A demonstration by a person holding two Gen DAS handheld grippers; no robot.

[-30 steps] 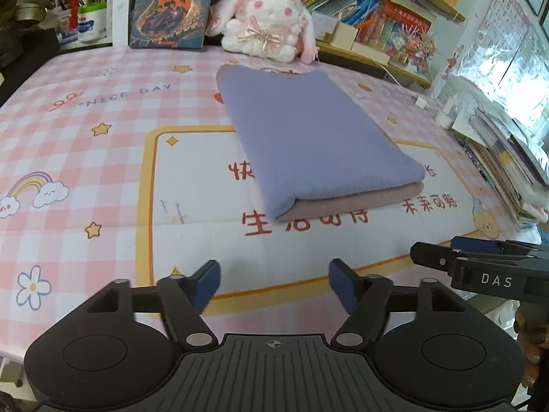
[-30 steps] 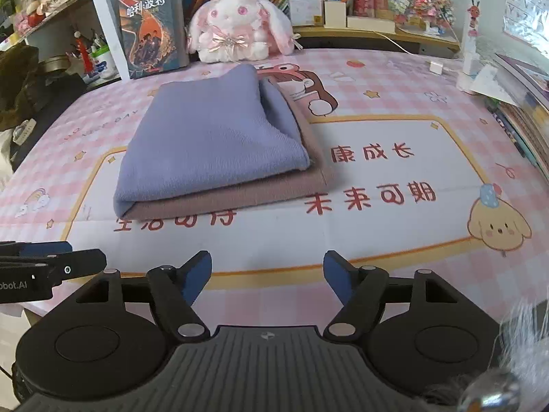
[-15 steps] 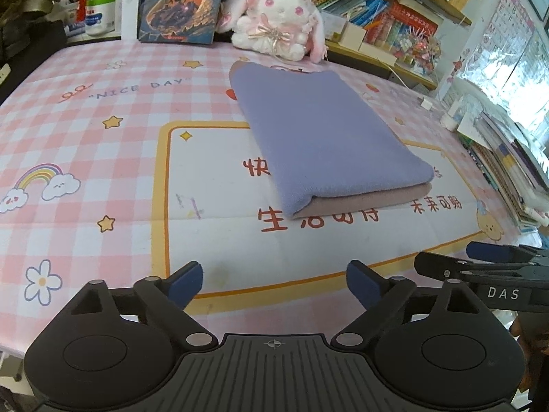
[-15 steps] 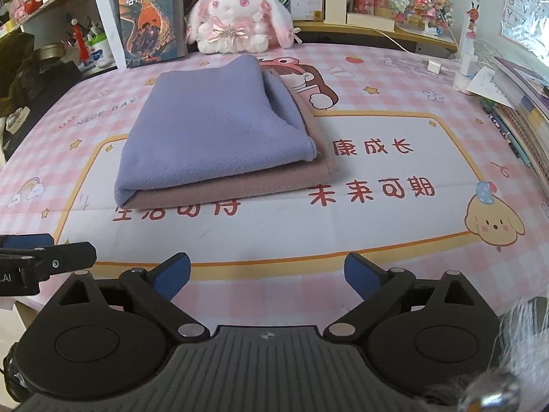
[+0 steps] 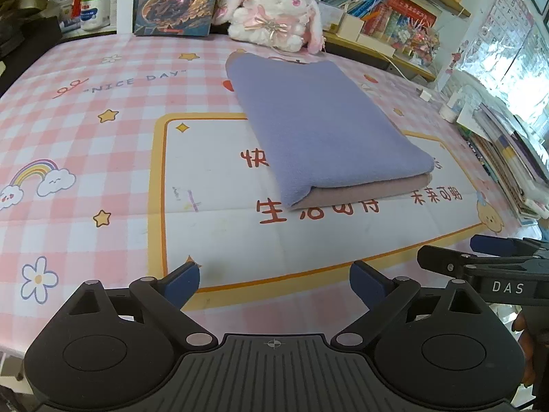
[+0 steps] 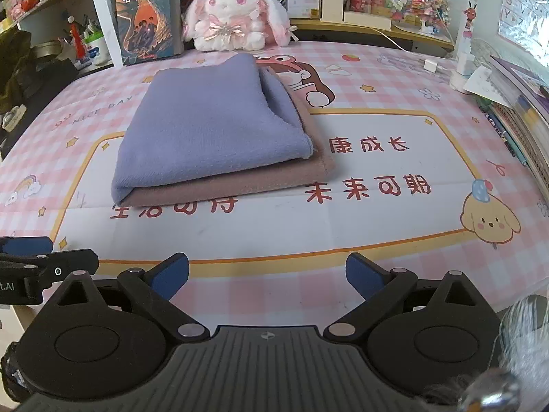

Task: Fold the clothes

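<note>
Folded cloth (image 6: 212, 130) lies flat, long axis toward plush rabbit (image 6: 233, 20)

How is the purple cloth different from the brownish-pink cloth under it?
The purple cloth lies on top; the brownish-pink cloth lies underneath on the table mat. The purple one shows its whole top, while the brownish-pink one only peeks out along the front and right edges. Both are folded flat, and neither gripper touches them.

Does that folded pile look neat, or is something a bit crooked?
Slightly crooked: the purple cloth sits skewed on the dusty-pink cloth, which sticks out along its near and right edges. Nothing is spilled or damaged.
</note>
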